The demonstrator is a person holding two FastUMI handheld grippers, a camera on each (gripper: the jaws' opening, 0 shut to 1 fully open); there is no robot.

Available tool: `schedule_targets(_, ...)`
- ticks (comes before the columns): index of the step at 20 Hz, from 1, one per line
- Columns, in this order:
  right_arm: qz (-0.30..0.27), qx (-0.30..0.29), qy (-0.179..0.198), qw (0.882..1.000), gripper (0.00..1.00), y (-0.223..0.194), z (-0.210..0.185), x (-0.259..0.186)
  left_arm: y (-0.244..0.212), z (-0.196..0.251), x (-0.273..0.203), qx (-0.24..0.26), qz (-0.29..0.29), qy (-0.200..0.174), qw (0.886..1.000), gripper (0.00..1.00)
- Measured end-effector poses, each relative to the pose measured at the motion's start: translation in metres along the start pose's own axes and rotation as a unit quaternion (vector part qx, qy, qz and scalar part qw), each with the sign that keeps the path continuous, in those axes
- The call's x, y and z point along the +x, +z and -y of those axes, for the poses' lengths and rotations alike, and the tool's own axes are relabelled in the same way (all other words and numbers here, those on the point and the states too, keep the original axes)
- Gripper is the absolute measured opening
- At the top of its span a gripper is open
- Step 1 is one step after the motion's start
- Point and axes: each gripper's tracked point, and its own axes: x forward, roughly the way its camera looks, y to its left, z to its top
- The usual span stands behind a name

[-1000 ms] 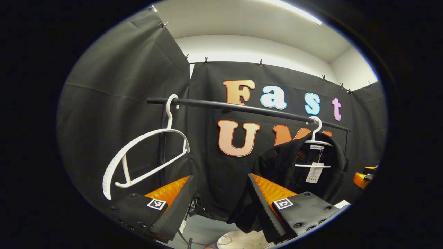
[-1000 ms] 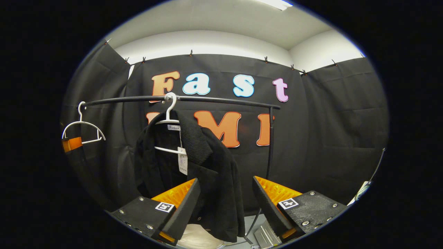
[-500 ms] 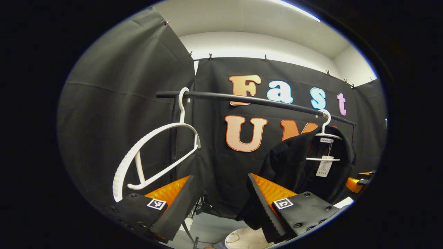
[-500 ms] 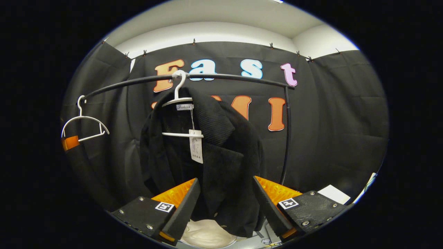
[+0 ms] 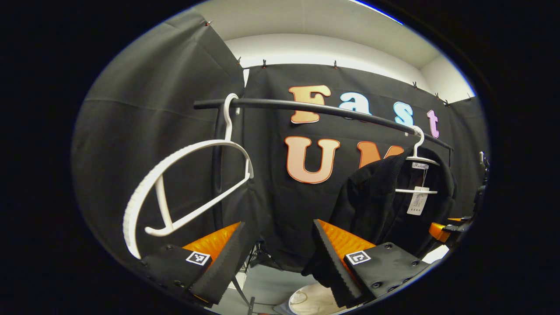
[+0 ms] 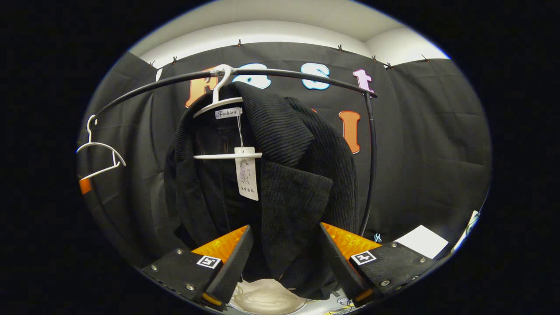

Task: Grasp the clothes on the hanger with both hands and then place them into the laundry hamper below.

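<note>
While the black jacket (image 6: 280, 175) is hanging centre frame from a white hanger (image 6: 223, 98) on the rail (image 6: 306, 76), long axis running vertical, both the right gripper (image 6: 284, 258) and left gripper (image 5: 278, 253) are sitting spread, holding nothing. Judging it soft, thick, floppy; shoulders offering best hold. Hamper (image 6: 262, 299) sitting low.

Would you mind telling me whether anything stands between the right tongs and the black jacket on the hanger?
Nothing visible does. The right tongs stand open straight before the black ribbed jacket, which hangs on a white plastic hanger from the black rail. The white laundry hamper shows just below its hem.
</note>
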Motion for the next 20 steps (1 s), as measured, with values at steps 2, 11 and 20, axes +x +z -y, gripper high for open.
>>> schedule_targets(2,-0.006,0.009,-0.002,1.0,0.89,0.0,-0.001,0.013,-0.003,0.007,0.005,0.001,-0.004,-0.002,1.0,0.96)
schedule_targets(11,-0.026,0.003,0.038,0.999,0.67,-0.003,0.002,0.046,-0.015,0.064,0.019,0.001,-0.014,-0.003,1.0,0.96)
schedule_targets(20,-0.015,0.02,0.078,0.997,0.13,0.007,0.008,0.037,-0.031,0.18,0.043,-0.009,-0.017,-0.096,0.995,0.96)
